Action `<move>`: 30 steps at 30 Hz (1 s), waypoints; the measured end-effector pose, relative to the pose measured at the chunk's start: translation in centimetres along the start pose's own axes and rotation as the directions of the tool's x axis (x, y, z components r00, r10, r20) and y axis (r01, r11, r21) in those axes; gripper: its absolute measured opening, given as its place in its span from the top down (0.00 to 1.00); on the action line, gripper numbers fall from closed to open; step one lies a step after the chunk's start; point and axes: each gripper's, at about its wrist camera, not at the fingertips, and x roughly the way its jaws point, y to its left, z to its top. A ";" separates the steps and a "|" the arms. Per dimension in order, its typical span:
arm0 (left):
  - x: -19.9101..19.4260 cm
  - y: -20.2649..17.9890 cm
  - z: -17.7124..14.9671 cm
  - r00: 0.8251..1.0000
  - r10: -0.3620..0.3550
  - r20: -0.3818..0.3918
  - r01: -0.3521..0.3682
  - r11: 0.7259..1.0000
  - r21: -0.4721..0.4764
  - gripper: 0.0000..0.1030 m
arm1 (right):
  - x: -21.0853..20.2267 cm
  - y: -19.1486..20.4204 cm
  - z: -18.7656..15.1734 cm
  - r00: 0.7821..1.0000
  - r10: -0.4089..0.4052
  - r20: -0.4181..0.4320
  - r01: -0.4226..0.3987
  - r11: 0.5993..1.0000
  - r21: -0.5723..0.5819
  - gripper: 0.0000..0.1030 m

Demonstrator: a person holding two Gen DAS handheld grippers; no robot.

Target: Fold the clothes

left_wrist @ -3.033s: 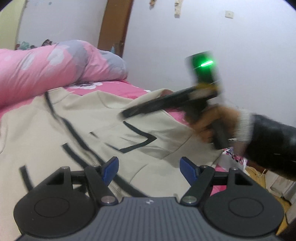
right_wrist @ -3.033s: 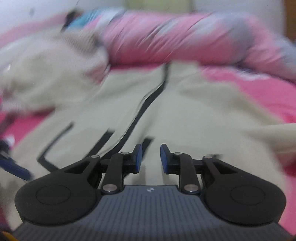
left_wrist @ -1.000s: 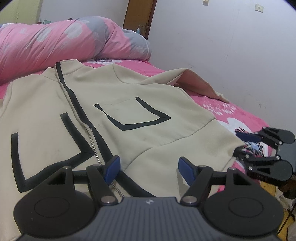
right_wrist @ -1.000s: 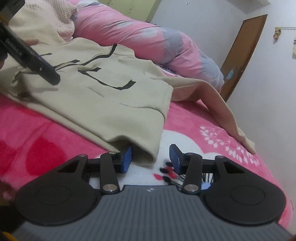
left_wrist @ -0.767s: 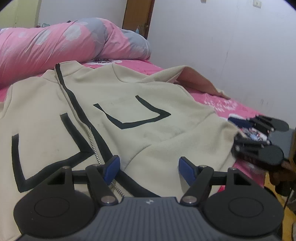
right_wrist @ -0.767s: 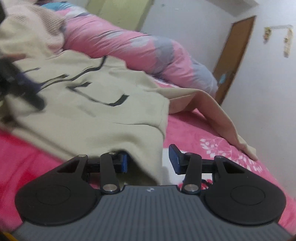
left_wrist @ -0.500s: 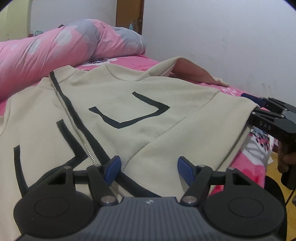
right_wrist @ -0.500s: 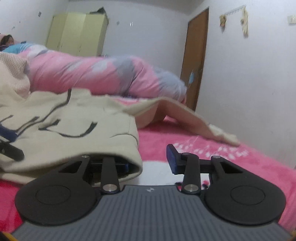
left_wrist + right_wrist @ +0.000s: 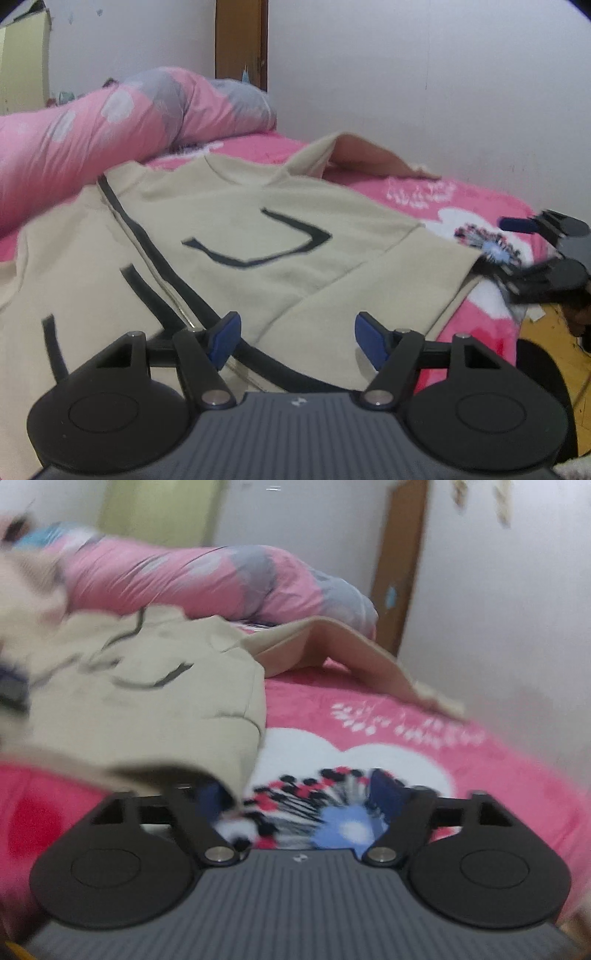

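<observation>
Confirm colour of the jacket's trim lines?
Black, on a beige jacket: zipper placket and pocket outlines. Clearest in the left wrist view.

left gripper (image 9: pixel 297 341) gapes wide; right gripper (image 9: pixel 299 794) has just been opening.

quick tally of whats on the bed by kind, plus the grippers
beige zip-up jacket with black trim: 1
rolled pink and grey quilt: 1
black two-finger grippers, left gripper and right gripper: 2
total: 4
</observation>
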 end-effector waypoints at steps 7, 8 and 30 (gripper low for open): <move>0.8 -0.6 1.0 0.998 -0.047 0.047 0.046 0.998 0.037 0.31 | -2.2 -4.3 2.2 0.995 0.100 -0.007 -0.099 0.990 0.101 0.21; 1.5 -0.9 0.8 0.998 -0.053 0.020 0.052 0.998 0.044 0.32 | -1.2 -4.1 3.3 0.991 0.130 0.010 -0.130 0.984 0.124 0.30; 2.7 -0.2 -2.3 0.992 -0.119 0.035 0.118 0.993 0.018 0.17 | 17.5 -4.7 11.9 0.895 0.444 -0.043 -0.422 0.874 0.240 0.95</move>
